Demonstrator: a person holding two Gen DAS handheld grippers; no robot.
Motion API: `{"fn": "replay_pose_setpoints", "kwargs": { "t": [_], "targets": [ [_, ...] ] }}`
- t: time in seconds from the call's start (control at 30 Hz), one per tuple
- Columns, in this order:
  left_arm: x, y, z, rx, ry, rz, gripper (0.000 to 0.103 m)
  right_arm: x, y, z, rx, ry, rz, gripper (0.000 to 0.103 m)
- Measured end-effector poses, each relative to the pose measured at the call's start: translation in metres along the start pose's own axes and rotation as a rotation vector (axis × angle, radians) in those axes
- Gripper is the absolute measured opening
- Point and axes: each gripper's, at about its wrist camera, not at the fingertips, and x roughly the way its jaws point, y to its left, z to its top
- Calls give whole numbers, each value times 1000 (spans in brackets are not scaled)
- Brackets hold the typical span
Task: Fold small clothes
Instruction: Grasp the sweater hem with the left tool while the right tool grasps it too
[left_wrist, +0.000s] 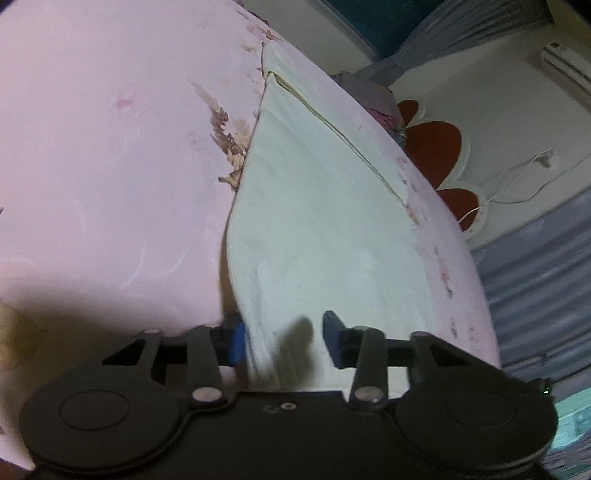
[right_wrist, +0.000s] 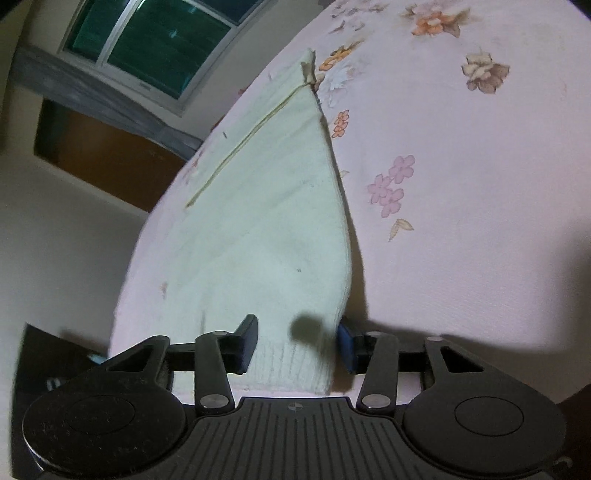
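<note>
A small cream knitted garment (left_wrist: 317, 229) lies flat on a pink flowered bed sheet (left_wrist: 110, 166), with a folded layer's edge running along it. My left gripper (left_wrist: 284, 341) is open, its blue-padded fingers straddling the garment's near end. In the right wrist view the same garment (right_wrist: 273, 229) stretches away from me, its ribbed hem nearest. My right gripper (right_wrist: 299, 345) is open, with the hem lying between its fingers. Neither gripper pinches the cloth.
The bed sheet (right_wrist: 461, 184) spreads wide to the right in the right wrist view. The bed's edge runs beside the garment. Beyond it are a red and white flower-shaped cushion (left_wrist: 439, 144), grey-blue curtains (left_wrist: 535, 280), a window (right_wrist: 155, 40) and a wooden door (right_wrist: 107, 155).
</note>
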Motion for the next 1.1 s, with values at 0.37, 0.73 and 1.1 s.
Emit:
{"fn": "replay_pose_setpoints", "kwargs": {
  "t": [0.37, 0.73, 1.1],
  "targets": [
    [-12, 11, -18, -22, -97, 48, 3, -6, 1, -14, -78, -18, -107, 2],
    [-22, -22, 54, -17, -261, -103, 3, -17, 66, 44, -226, -200, -33, 3],
    [40, -63, 196, 46, -322, -161, 3, 47, 112, 204, -161, -293, -28, 3]
  ]
}}
